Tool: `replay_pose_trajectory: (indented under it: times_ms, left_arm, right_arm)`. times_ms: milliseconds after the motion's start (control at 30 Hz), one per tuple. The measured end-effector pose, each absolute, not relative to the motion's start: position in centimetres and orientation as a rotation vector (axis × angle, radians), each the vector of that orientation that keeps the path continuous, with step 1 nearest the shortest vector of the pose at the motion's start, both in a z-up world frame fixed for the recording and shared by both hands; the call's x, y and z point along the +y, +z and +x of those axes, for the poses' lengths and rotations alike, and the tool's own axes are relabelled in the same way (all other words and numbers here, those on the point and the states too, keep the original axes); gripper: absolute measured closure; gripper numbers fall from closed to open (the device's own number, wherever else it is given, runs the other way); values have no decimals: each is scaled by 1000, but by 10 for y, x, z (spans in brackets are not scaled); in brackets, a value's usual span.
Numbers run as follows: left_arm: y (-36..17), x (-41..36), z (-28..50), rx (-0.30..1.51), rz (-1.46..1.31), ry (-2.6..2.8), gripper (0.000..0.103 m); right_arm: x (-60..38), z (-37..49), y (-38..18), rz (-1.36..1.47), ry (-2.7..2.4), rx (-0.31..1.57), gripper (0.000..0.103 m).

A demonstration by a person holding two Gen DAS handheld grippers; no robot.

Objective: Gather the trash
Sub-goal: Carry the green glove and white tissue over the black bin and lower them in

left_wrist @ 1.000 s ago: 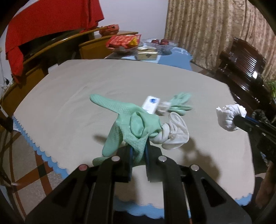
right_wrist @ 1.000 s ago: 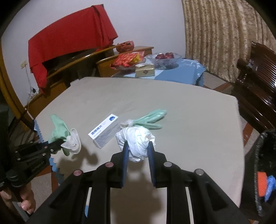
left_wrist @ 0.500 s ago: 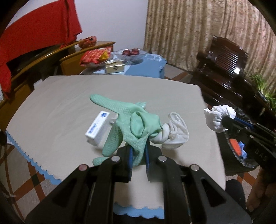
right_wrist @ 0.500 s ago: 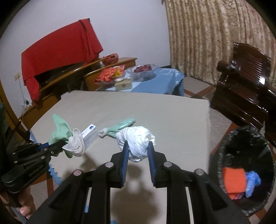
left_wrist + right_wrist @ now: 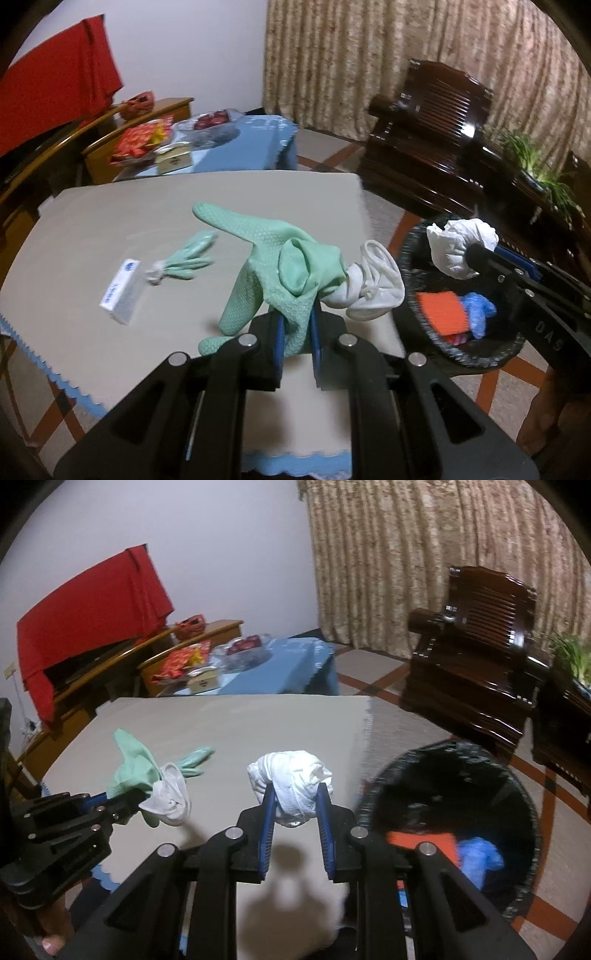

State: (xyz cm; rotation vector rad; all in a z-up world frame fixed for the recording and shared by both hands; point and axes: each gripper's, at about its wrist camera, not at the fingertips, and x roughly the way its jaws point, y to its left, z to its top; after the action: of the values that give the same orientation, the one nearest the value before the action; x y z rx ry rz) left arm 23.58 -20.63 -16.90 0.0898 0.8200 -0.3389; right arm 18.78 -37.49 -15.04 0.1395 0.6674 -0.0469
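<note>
My left gripper is shut on a green rubber glove with a white cuff, held above the table's near right corner; it also shows in the right wrist view. My right gripper is shut on a crumpled white wad, seen in the left wrist view over the rim of the black trash bin. The bin stands on the floor right of the table and holds orange and blue trash. A second green glove and a white box lie on the table.
The table has a beige cloth with a blue scalloped edge. A dark wooden armchair stands beyond the bin. A blue-covered side table with bowls and packets is at the back.
Both grippers have swung right with their loads. The bin has come into fuller view, and the white wad now hangs at its rim. The glove and box on the table shifted left in view.
</note>
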Motion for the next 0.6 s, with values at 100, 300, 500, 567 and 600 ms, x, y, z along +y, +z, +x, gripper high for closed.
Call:
replay_pose_trajectory:
  times_ms: [100,300,500,567,600]
  left_arm:
    - [-171,-238,233,824,101,-364,92]
    - [-182,-295,231,844,117,-400,92]
    - [-193,-347,231,859,135,-452,92]
    - [-200,-368,231,867,143,-478,92]
    - [-203,-375,232,872,144,-489,92]
  right_arm:
    - [-402,180,-151,140,-82,669,81]
    - [-458,168,-157,129,-153,685,81]
    - [-522,171,-184,175,-221,739,81]
    - [-540,171,-194,196,-235,759,81]
    - [-551,173,-202,207,-249,772,81]
